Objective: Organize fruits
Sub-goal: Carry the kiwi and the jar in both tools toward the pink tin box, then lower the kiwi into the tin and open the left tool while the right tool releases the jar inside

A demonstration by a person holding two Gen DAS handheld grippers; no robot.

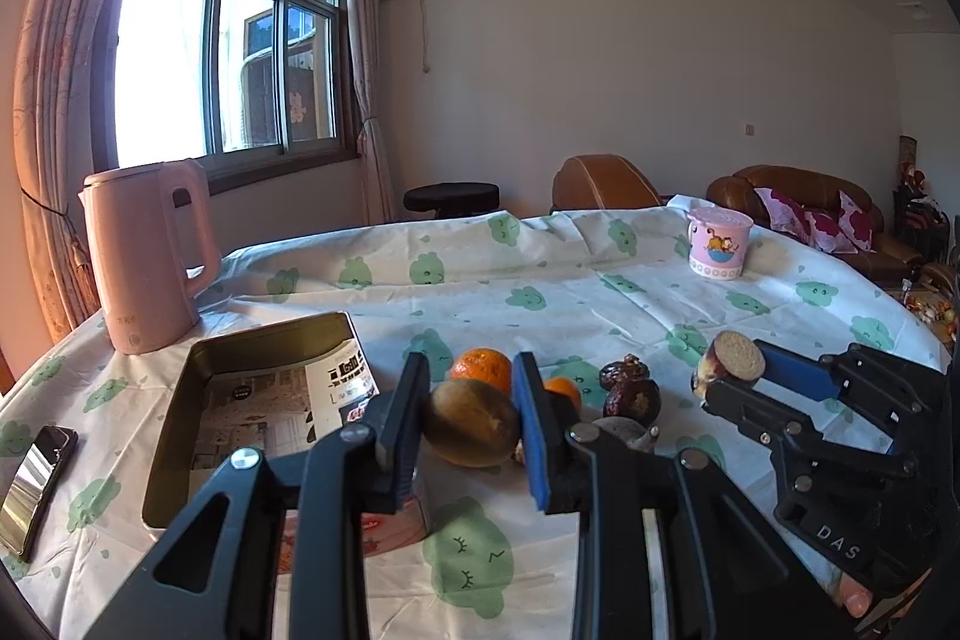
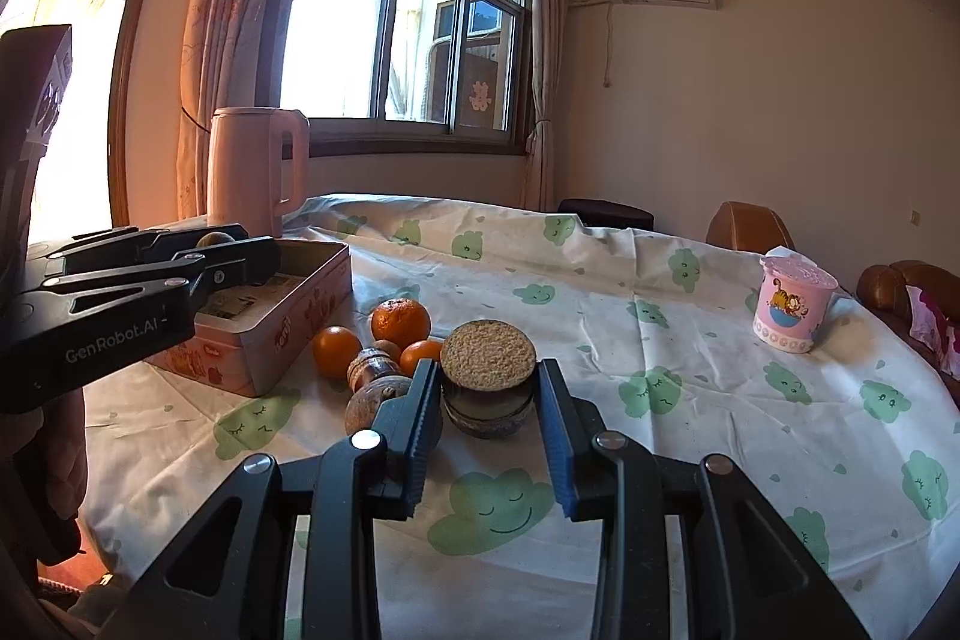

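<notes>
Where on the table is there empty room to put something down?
The widest bare stretch of tablecloth runs between the fruit pile and the pink cup. More free cloth lies behind the tin box, right of the pink kettle. It is crowded beside the tin, where the oranges and dark fruits huddle.

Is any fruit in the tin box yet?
No: the tin box holds only printed paper, and the oranges lie on the tablecloth beside it.

Right gripper [image 2: 487, 421] fingers clamp a cut fruit [image 2: 487, 379] — oranges [image 2: 400, 321] beside a tin [image 2: 288, 322].
</notes>
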